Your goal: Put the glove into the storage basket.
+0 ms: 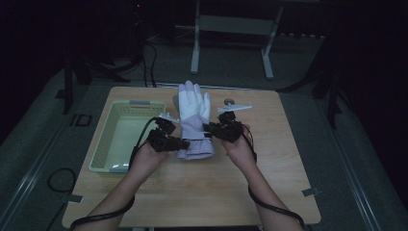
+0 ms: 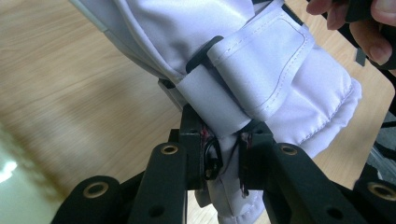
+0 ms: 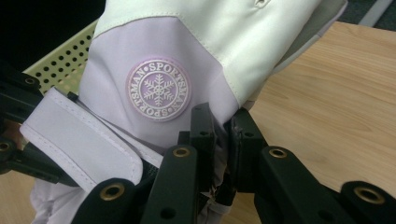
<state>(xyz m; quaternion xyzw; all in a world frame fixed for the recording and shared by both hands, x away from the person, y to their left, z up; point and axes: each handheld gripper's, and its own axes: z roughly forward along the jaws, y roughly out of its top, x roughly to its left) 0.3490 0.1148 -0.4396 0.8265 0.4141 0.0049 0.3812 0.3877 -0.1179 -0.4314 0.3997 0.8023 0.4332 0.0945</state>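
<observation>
Pinching white-and-lilac glove (image 3: 196,42) cuff, left gripper (image 2: 223,154) and right gripper (image 3: 220,135) both clamped, badge (image 3: 159,89) apparently reading "SPORTSMAN".

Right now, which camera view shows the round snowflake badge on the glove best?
The right gripper view: the badge faces the camera, large and sharp, on the glove. The high view shows the whole glove from far, too small to make out a badge. The left gripper view shows the glove's cuff and strap.

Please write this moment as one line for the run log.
left gripper: shut on glove strap | right gripper: shut on glove cuff | glove: over table | basket: left of glove
</observation>
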